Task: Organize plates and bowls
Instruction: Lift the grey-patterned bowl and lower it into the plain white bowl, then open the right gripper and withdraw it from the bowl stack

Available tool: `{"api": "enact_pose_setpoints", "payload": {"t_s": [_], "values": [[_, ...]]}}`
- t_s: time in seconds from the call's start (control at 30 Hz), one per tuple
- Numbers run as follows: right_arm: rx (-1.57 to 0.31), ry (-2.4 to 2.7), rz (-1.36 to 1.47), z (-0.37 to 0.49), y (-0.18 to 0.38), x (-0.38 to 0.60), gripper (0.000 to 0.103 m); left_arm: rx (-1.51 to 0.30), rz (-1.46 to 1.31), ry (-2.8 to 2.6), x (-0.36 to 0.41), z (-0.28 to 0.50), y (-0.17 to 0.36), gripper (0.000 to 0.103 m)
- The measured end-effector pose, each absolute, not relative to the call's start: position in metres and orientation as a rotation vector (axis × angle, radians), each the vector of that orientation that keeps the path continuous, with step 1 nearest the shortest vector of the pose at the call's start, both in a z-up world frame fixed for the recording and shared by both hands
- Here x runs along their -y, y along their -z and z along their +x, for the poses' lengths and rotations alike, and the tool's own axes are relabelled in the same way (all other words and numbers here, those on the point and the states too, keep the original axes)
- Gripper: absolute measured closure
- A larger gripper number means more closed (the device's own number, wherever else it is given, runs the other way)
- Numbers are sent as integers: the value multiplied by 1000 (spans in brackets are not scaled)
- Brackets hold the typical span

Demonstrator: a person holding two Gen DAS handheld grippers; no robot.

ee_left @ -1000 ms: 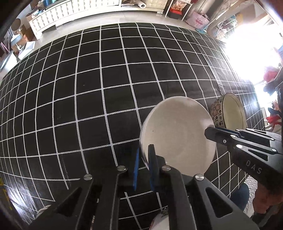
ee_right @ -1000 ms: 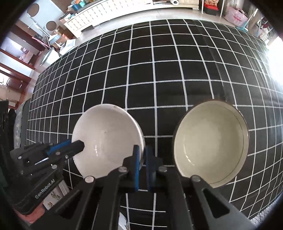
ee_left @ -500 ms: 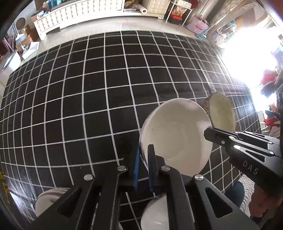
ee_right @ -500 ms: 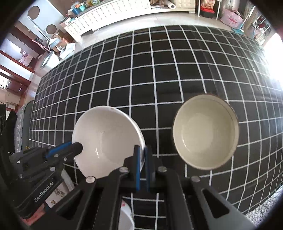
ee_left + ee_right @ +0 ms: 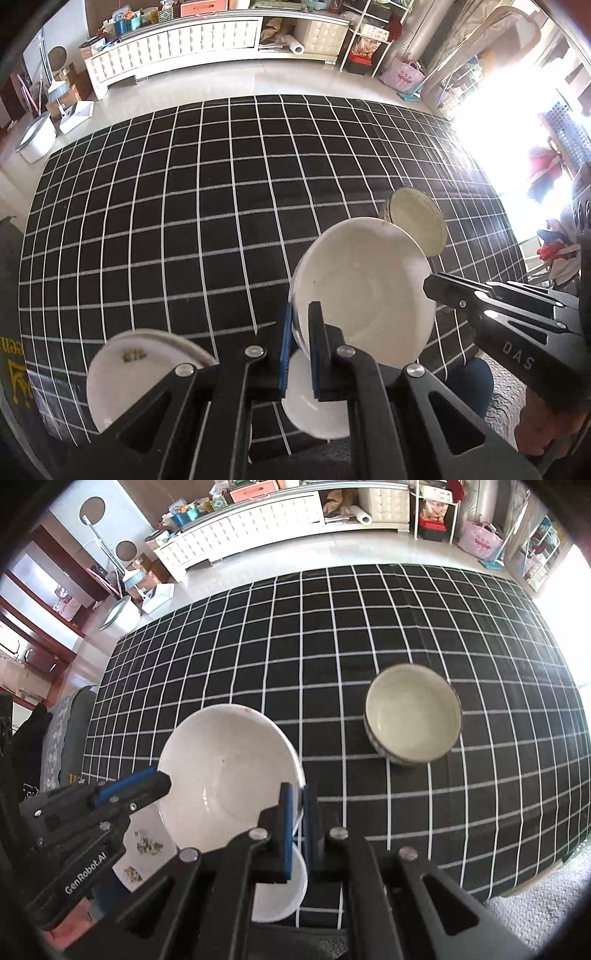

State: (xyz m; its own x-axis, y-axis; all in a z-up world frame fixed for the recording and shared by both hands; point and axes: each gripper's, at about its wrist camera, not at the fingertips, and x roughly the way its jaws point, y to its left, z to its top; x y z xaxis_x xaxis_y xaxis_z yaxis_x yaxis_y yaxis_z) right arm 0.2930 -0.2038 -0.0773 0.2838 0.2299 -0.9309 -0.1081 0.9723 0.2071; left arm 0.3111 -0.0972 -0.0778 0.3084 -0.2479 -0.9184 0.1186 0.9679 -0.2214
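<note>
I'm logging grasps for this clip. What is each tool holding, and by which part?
Both hold the same white bowl by its rim: the left tool on one side, the right tool on the opposite side.

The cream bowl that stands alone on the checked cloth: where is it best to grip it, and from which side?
Probably the rim of the cream bowl, one finger inside and one outside, coming from above on its near edge. It stands upright and open, its wall is thin, and nothing touches it.

A table with a black cloth [image 5: 332,635] and white squares. A bowl [image 5: 413,712] sits near its right edge. A flowered plate [image 5: 122,373] and a small white bowl [image 5: 314,406] sit by the near edge.
</note>
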Motion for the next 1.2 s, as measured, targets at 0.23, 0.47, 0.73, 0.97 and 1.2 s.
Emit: {"api": "enact_pose_setpoints", "payload": {"t_s": [0.23, 0.47, 0.73, 0.97, 1.2], "values": [[-1288, -228, 124, 271, 92, 197, 95, -1262, -131, 239, 86, 286, 91, 96], [-1314, -225, 122, 255, 106, 191, 95, -1294, -131, 238, 81, 268, 105, 96], [-1347, -285, 201, 243, 119, 192, 97, -1318, -175, 326, 93, 249, 120, 98], [-1345, -277, 172, 241, 122, 183, 100, -1277, -76, 331, 118, 242, 113, 103], [-1351, -253, 158, 236, 134, 188, 100, -1334, -92, 287, 105, 252, 138, 103]]}}
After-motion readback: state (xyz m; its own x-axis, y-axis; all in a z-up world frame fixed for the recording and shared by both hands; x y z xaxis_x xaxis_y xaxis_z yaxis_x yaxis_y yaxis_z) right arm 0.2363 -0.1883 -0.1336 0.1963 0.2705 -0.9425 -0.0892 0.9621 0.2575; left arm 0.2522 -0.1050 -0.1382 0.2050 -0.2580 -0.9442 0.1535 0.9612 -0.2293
